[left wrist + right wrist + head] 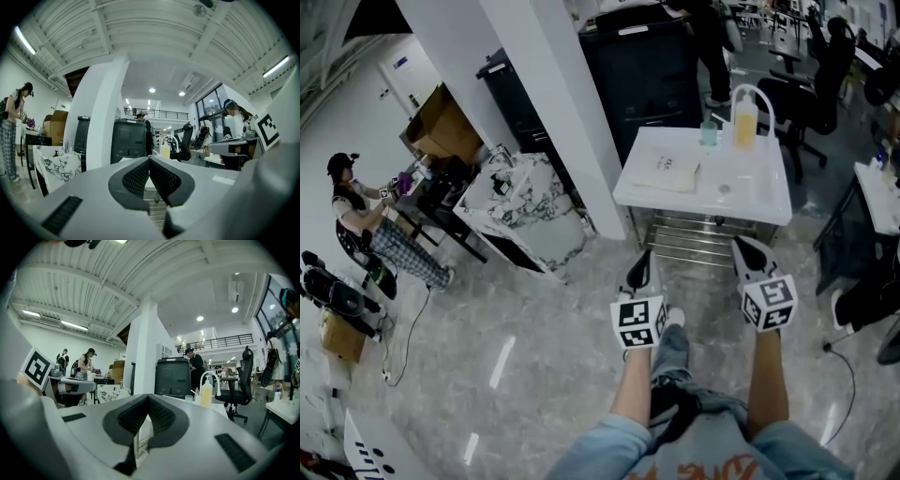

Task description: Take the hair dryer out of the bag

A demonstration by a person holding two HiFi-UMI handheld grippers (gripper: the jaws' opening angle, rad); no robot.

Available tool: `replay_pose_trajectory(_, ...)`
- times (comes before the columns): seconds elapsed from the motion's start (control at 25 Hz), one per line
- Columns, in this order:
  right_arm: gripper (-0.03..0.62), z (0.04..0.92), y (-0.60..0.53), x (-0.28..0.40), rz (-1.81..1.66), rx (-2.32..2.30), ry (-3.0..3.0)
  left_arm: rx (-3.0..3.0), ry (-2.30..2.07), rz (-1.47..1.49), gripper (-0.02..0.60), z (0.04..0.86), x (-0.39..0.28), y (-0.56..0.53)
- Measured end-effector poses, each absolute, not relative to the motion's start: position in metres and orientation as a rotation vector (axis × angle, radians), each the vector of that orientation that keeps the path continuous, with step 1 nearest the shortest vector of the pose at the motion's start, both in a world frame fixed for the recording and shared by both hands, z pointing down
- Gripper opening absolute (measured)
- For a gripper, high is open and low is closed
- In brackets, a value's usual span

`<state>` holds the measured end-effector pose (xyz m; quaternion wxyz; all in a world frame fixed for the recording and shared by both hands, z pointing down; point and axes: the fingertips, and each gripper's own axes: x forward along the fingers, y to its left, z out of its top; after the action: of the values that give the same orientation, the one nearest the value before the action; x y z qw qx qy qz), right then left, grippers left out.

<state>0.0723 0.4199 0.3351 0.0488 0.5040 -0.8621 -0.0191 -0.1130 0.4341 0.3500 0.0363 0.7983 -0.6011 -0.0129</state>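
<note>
Hair dryer cannot be seen in any view. The only likely bag is a flat white pouch (667,172) lying on the white table (750,202) ahead, and whether the dryer is inside it cannot be told.

The left gripper (639,272) and right gripper (748,253) are both clenched on nothing. They are held level side by side, short of the table's near edge and well apart from the pouch.

Judging from this, the main risk is the pouch itself. It looks light and loose, so a pull on the dryer with one gripper could drag it across the top unless the other pins it. A wide reach could also tip the cup (709,133) or the yellow pump bottle (745,122) standing just behind the pouch.

Nothing blocks the way to the table. A white pillar (553,122) stands close on its left, with a marble-patterned counter (530,211) beyond. A dark cabinet (642,75) stands behind, and office chairs (811,89) to the right. A person (356,211) works far left.
</note>
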Motion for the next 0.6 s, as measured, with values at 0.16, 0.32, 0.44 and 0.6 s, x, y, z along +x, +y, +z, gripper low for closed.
replay_pose_trajectory(0.16, 0.000, 0.349, 0.372, 0.072, -0.048, 1.541, -2.590, 2.447, -1.807, -0.071, 0.000, 0.363, -0.115, 0.377)
replay_pose_trajectory(0.32, 0.000, 0.366, 0.315, 0.083, 0.030, 1.597, -2.536, 2.474, -1.711, -0.039, 0.000, 0.381, -0.101, 0.313)
replay_pose_trajectory(0.44, 0.000, 0.387, 0.269, 0.079, 0.082, 1.600, -2.492, 2.472, -1.657, -0.027, 0.000, 0.392, -0.101, 0.261)
replay_pose_trajectory(0.6, 0.000, 0.406, 0.208, 0.070, 0.133, 1.556, -2.448, 2.444, -1.606, 0.009, 0.000, 0.412, -0.101, 0.201)
